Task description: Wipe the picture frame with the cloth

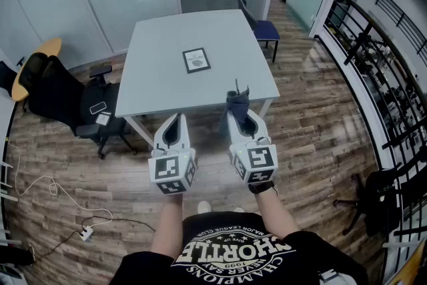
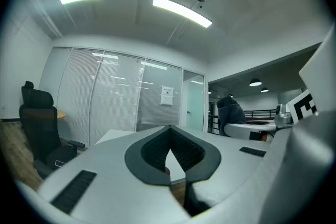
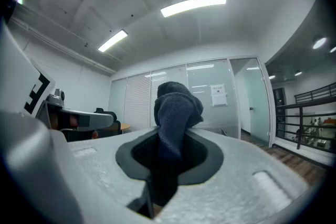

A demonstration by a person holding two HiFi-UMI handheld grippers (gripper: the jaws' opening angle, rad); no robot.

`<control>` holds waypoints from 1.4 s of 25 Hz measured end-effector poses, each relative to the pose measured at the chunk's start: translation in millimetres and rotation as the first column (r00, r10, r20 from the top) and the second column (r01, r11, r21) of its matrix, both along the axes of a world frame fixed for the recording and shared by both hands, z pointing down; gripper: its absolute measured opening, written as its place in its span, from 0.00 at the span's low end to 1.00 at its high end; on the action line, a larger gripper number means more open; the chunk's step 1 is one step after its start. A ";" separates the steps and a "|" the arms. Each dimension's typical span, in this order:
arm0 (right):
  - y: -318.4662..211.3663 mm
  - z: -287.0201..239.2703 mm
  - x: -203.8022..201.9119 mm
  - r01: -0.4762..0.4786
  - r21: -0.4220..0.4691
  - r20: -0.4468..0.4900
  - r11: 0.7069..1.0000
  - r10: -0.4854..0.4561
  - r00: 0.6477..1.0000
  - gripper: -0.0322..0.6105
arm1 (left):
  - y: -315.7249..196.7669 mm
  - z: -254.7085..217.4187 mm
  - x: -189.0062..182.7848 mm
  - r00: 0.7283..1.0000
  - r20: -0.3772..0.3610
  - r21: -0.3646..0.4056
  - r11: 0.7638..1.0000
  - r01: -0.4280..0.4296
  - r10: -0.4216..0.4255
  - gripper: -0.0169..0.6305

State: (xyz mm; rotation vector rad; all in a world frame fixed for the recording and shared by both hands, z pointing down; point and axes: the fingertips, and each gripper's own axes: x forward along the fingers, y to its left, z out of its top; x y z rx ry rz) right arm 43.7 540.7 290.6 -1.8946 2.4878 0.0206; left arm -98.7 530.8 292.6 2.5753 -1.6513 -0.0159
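Office room: wood-plank floor point(image 1: 313, 137), glass partition walls with blinds, railing along the right side. Grey square table point(image 1: 160, 77) in the middle. Black office chair point(image 1: 80, 107) at its left, blue chair point(image 1: 265, 29) at the far right corner. White cable point(image 1: 57, 195) loose on the floor at lower left.

Picture frame point(image 1: 196, 60) lies flat on the table, roughly centre, dark border with a light insert. Nothing touches it.

Left gripper point(image 1: 176, 123): held up over the floor at the near table edge, pointing towards the table. Left gripper view shows the jaws closed tip to tip with nothing between the pads, only a sliver of table seen through the gap behind the tips.

Right gripper point(image 1: 241, 118): alongside the left one, same height, near the table's near right corner. Jaws clamped on the cloth point(image 3: 176, 113), which is dark blue-grey. It's bunched and sticks up past the tips, with more of it running back between the pads. In the head view the cloth pokes out ahead of the gripper over the table edge.

Both grippers well apart from the frame.
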 end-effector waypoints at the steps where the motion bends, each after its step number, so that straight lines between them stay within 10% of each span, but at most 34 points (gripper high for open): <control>1: 0.0 -0.4 -2.4 0.001 0.001 -0.001 1.000 -0.001 1.000 0.16 | -0.2 -1.4 -1.9 1.000 0.001 0.003 1.000 0.000 0.000 0.04; 20: -27.8 24.3 -71.5 0.008 -0.004 0.029 1.000 -0.008 1.000 0.16 | -32.5 20.1 -55.3 0.998 -0.019 0.006 0.999 -0.052 0.052 0.04; 35: -121.3 28.5 -46.6 0.053 -0.001 0.060 0.999 -0.053 0.997 0.16 | -120.9 25.6 -29.2 1.000 -0.010 -0.011 1.000 -0.023 0.023 0.04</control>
